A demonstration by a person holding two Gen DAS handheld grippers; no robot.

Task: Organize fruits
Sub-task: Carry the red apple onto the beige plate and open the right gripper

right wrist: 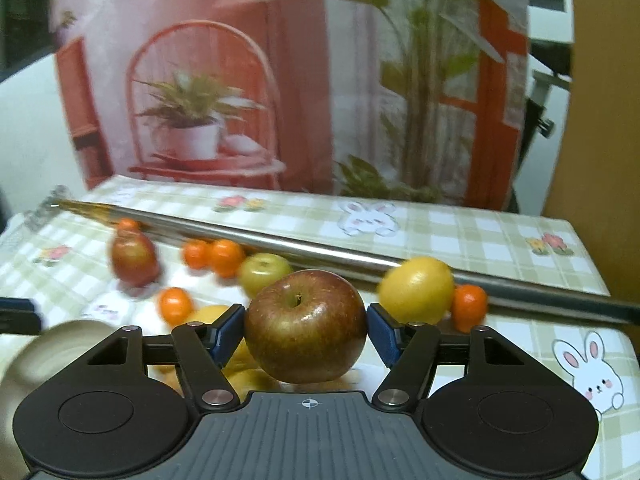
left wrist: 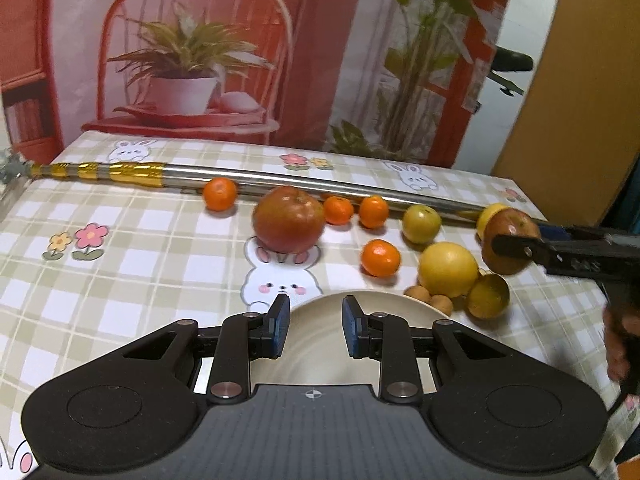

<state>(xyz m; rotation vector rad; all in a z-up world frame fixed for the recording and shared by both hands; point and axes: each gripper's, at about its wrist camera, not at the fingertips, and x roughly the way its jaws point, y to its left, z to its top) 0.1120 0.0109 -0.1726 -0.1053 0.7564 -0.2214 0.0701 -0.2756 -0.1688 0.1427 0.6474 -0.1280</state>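
My right gripper point(right wrist: 306, 330) is shut on a red-green apple point(right wrist: 306, 326) and holds it above the table; the apple also shows in the left wrist view point(left wrist: 510, 240) at the right. My left gripper point(left wrist: 314, 330) is open and empty over a beige plate point(left wrist: 320, 354). On the checked tablecloth lie a large red apple point(left wrist: 289, 219), several small oranges point(left wrist: 380, 258), a green apple point(left wrist: 421, 224), a big yellow lemon point(left wrist: 448, 269) and small brown fruits point(left wrist: 416, 293).
A long metal rod with gold bands point(left wrist: 280, 182) lies across the table behind the fruit. A printed backdrop hangs behind the table. A second lemon point(right wrist: 416, 289) and an orange point(right wrist: 469, 306) sit by the rod at the right.
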